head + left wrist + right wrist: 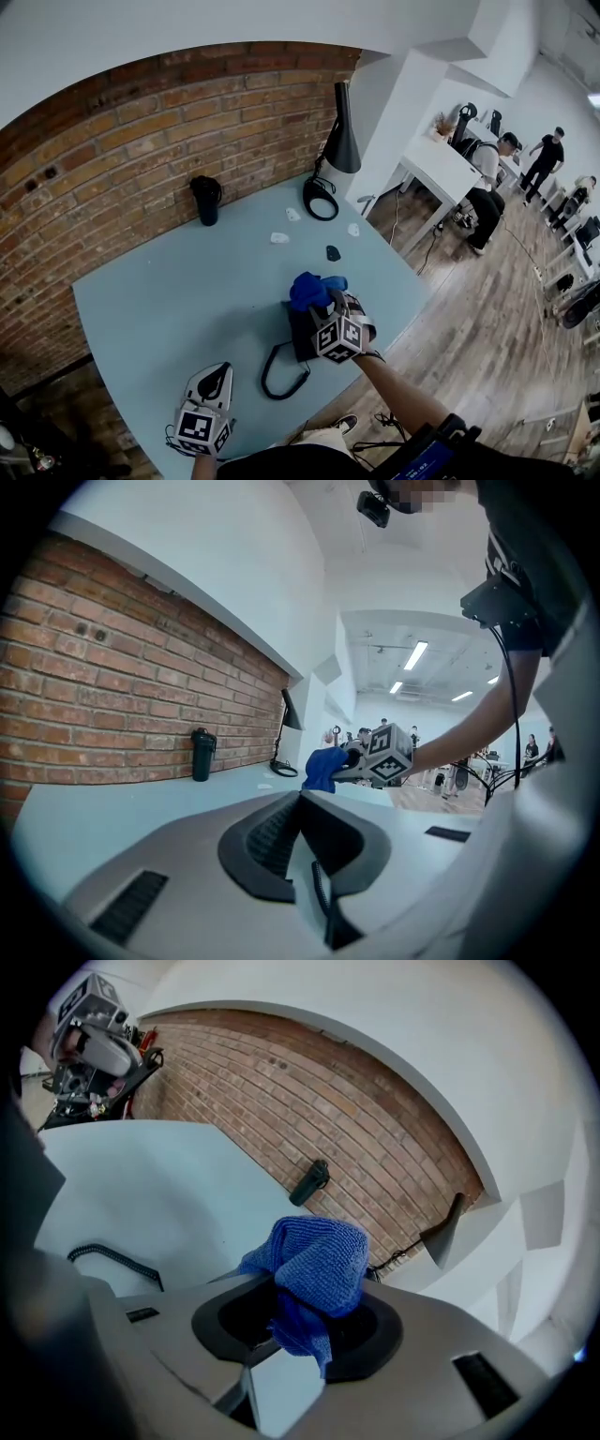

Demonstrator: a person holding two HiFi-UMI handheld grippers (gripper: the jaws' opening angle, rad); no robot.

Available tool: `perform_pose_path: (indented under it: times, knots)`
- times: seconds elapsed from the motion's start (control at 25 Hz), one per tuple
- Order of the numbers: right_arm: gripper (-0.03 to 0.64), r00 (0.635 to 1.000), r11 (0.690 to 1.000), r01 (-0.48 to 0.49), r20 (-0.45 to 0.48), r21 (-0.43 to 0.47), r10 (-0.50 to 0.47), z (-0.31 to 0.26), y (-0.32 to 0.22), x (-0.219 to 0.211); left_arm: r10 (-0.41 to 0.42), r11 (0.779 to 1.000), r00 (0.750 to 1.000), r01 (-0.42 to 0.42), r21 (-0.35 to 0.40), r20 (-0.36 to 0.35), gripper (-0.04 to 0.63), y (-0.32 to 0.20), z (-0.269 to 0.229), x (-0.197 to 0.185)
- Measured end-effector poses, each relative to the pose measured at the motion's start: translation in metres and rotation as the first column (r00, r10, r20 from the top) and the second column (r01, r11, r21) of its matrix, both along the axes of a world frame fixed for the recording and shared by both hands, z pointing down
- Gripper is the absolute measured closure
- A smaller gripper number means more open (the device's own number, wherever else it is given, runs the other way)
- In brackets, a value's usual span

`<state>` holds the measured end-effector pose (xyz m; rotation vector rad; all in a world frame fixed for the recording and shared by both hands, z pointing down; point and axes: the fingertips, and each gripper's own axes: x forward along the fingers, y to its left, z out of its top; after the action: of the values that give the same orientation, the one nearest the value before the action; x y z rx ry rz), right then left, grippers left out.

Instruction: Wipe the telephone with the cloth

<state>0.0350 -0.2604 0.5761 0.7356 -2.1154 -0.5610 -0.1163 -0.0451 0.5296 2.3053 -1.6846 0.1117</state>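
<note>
The right gripper (330, 302), its fingers clamped on a bunched blue cloth (314, 289), holds it over the black telephone (300, 339) by the bench's (169, 291) near right edge, apparently to wipe its top, while the left gripper (216, 380), fingers together and empty, hangs at the near edge.

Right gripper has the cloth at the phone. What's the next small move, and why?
Probably ease the right gripper down and draw the cloth across the telephone in a short stroke. The cloth is clamped in its jaws, bunched at the telephone's far edge; contact can't be confirmed. The left gripper sits shut and empty near the table edge.
</note>
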Motion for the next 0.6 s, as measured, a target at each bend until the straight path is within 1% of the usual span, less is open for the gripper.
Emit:
perform_pose_path:
  times: [0.16,0.36,0.6]
  knots:
    - [0.459,0.996,1.0,0.028,-0.089,-0.01,-0.029,0.024,-0.003,-0.007,-0.002,1.0,1.0,0.002,-0.018,0.007,0.591,-0.002,0.005,-0.001]
    - [0.465,0.981,0.994,0.074,-0.171,-0.086,-0.088,0.06,0.005,-0.019,-0.002,0.999,1.0,0.003,-0.038,0.011,0.591,-0.005,0.01,-0.003]
    - [0.472,0.984,0.978,0.058,-0.152,-0.2,-0.089,0.073,0.009,-0.022,0.003,0.998,1.0,-0.003,-0.063,0.004,0.591,-0.012,0.014,-0.004]
